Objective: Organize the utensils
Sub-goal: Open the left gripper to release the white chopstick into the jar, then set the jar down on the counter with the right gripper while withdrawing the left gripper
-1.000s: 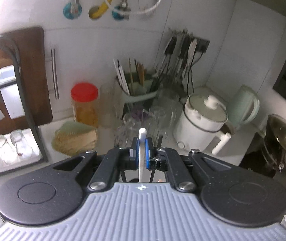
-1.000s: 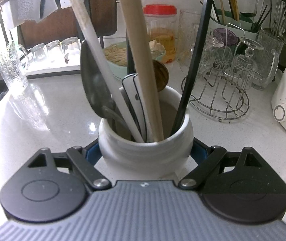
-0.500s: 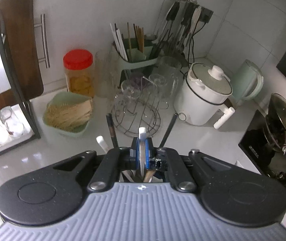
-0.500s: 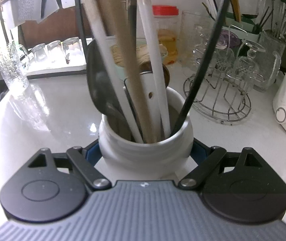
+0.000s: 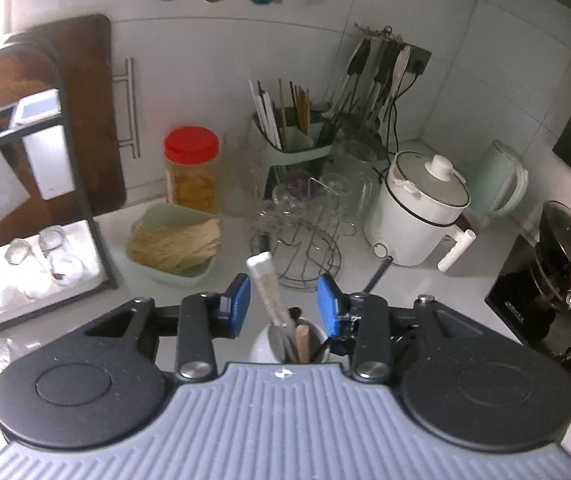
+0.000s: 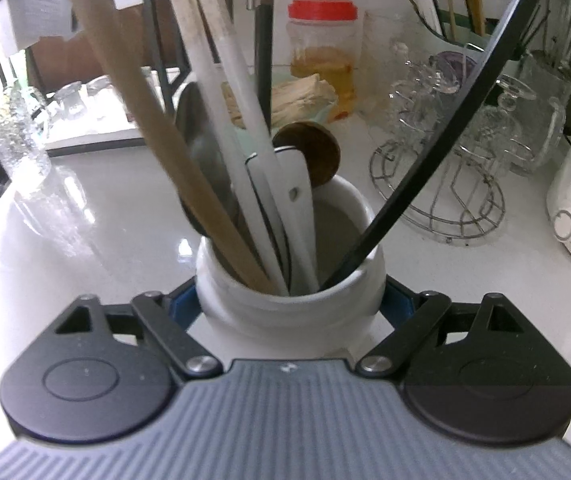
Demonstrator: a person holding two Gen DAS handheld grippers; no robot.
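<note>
We record the left hand-held gripper with its jaws just opened and spread, its blue pads clear on either side of the white-handled utensil, which now stands in the white crock directly below. We list the right hand-held gripper pinching that crock by its sides on the white surface, jaws lately widening; wooden, white and black handles rise from it, a wire rack ahead to the right.

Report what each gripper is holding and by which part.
The left gripper holds nothing; its jaws have just opened off the white utensil. The right gripper brackets the white jar below its rim; grip uncertain.
</note>
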